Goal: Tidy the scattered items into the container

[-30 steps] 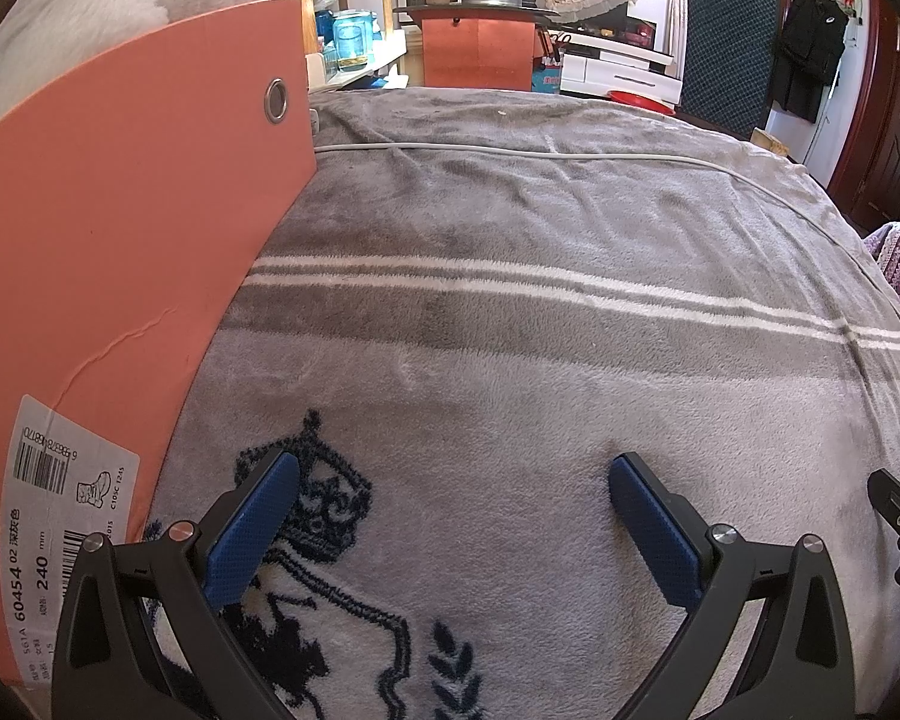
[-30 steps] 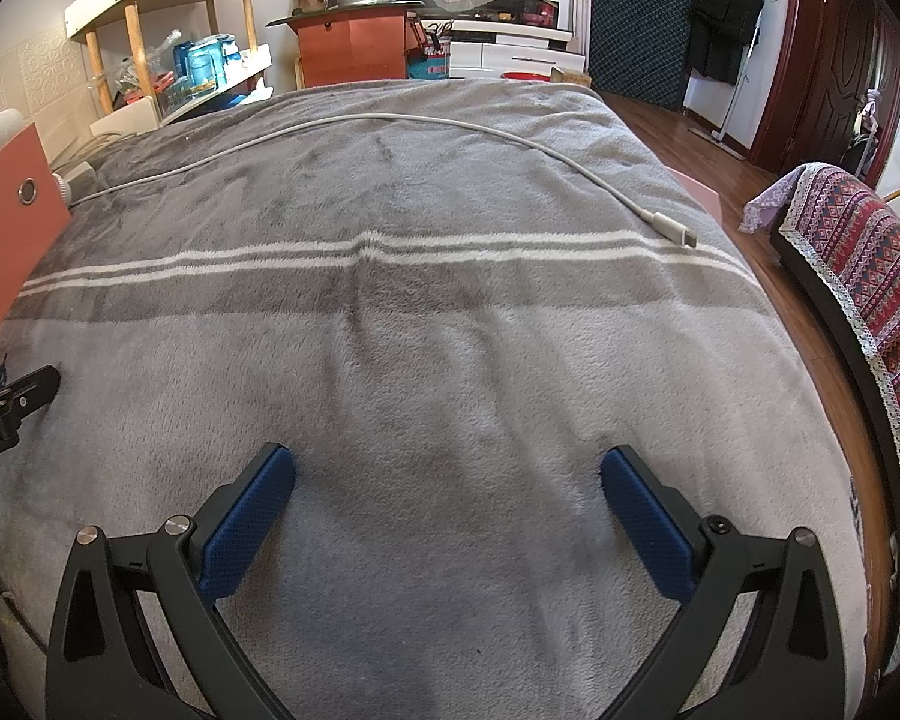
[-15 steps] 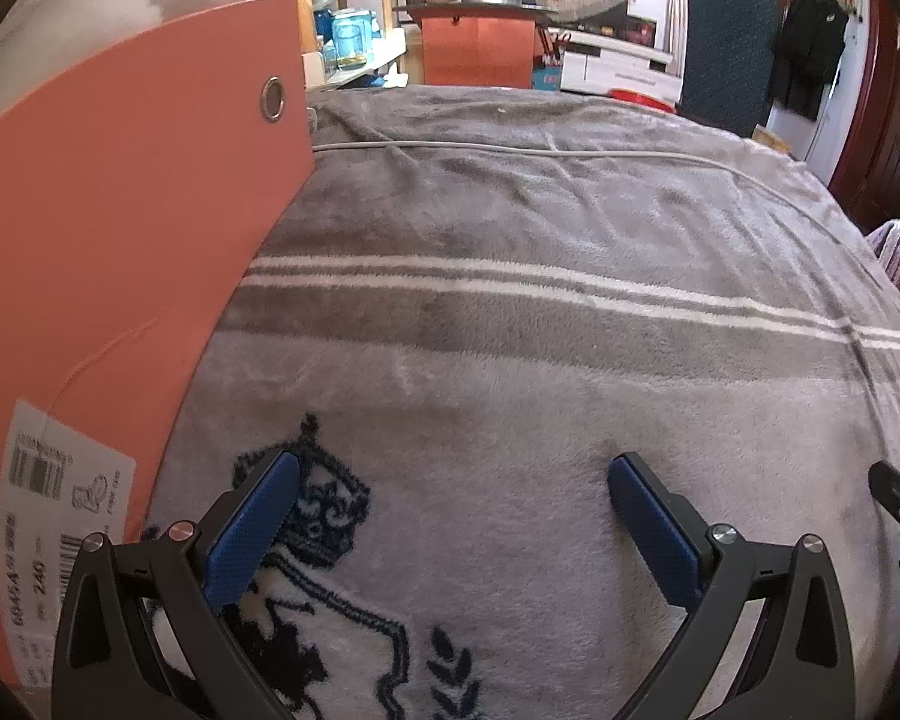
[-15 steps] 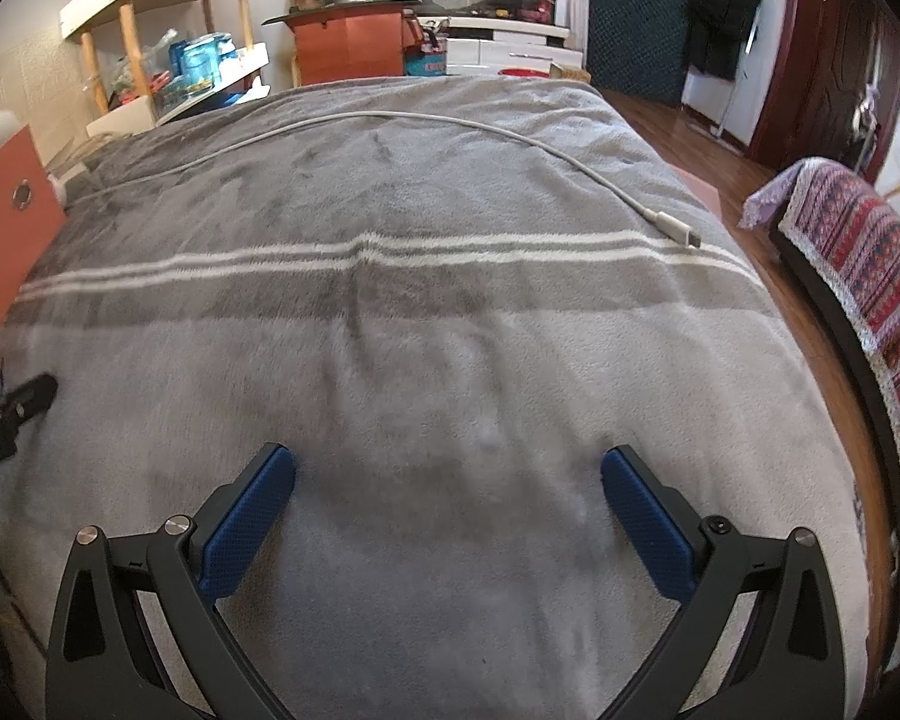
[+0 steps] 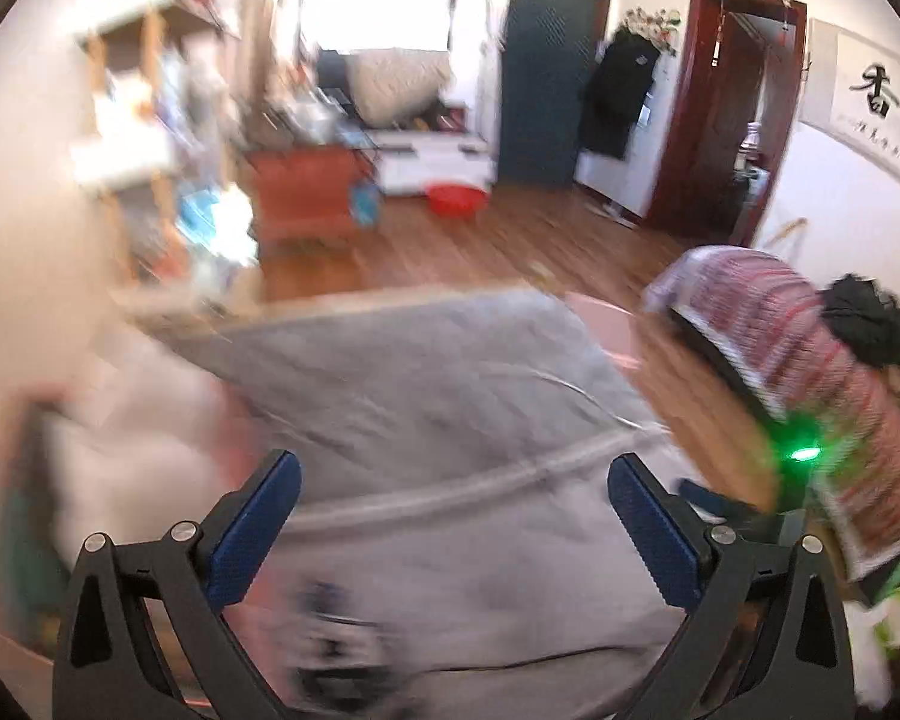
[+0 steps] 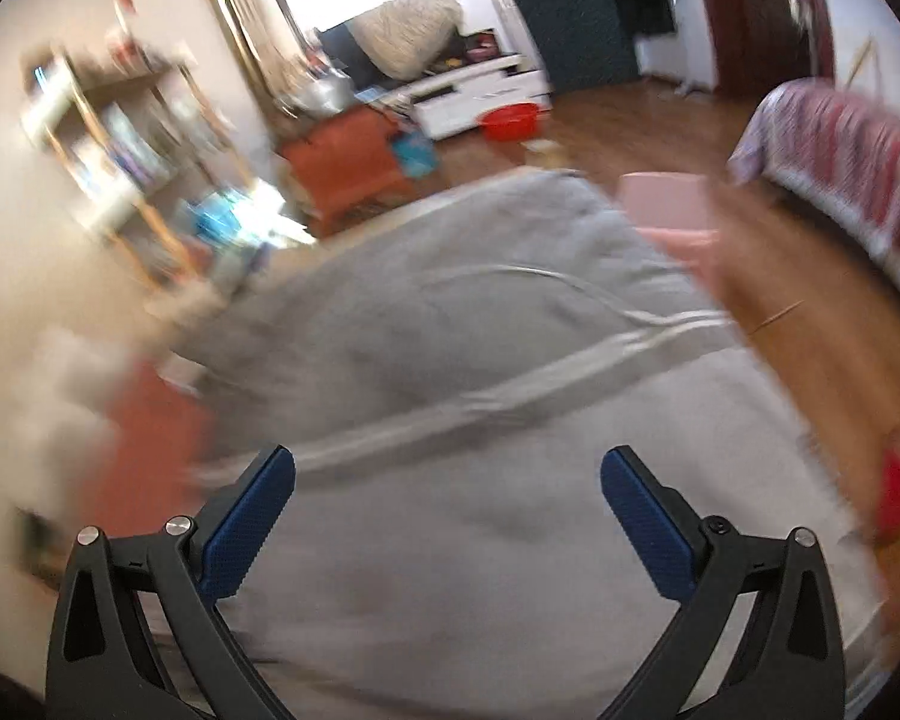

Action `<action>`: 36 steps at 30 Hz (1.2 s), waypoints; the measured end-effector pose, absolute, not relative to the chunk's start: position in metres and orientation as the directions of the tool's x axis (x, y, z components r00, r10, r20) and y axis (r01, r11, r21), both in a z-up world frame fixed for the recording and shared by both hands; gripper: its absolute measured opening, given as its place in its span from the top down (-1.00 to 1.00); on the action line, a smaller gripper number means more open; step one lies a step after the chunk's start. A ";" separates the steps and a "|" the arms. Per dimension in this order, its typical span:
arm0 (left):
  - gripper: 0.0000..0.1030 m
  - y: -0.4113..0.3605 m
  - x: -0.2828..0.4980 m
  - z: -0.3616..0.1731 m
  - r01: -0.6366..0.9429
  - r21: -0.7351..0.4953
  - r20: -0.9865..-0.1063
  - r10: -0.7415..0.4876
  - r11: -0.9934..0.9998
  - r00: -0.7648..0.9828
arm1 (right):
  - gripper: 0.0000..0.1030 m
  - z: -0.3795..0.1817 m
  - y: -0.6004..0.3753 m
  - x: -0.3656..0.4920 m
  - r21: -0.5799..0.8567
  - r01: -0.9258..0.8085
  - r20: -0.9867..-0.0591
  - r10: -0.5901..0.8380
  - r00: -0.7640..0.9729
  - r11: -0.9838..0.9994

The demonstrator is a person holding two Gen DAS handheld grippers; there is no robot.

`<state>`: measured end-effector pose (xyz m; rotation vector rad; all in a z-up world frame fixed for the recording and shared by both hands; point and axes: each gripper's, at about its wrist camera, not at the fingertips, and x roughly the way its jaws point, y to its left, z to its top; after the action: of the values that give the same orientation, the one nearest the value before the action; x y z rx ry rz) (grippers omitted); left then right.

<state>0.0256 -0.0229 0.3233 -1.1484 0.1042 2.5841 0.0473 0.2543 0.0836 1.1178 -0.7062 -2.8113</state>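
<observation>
Both views are motion-blurred and look down from high over the bed. My left gripper [image 5: 450,516] is open, with only the grey blanket [image 5: 426,372] far below its fingers. My right gripper [image 6: 447,510] is open too, above the same blanket [image 6: 480,360]. The orange box [image 6: 144,444] shows as a blur at the bed's left side, with something white and soft [image 5: 126,444] beside or in it; I cannot tell which. A white cable [image 6: 546,276] lies across the far part of the blanket. No other loose item can be made out.
Past the bed are a wooden shelf [image 5: 132,138], an orange cabinet [image 5: 306,192], a red basin [image 5: 453,199] and wooden floor [image 5: 510,240]. A patterned sofa cover [image 5: 798,360] is at the right. A pink object [image 6: 666,204] sits by the bed's far corner.
Both cameras have swung sharply up and away from the blanket, so the room and whole bed now show, blurred. Both grippers stay open and hold nothing.
</observation>
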 end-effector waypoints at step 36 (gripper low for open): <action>0.71 -0.344 0.004 0.215 -0.036 -0.322 -0.837 0.302 -0.946 -0.456 | -0.31 0.113 0.030 -0.043 0.810 0.183 -0.433 -0.779 -0.453 -0.557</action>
<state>0.0035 -0.3435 0.2151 -1.5122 -0.3840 2.4923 -0.0431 0.0296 0.1130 1.1117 -0.9346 -2.0482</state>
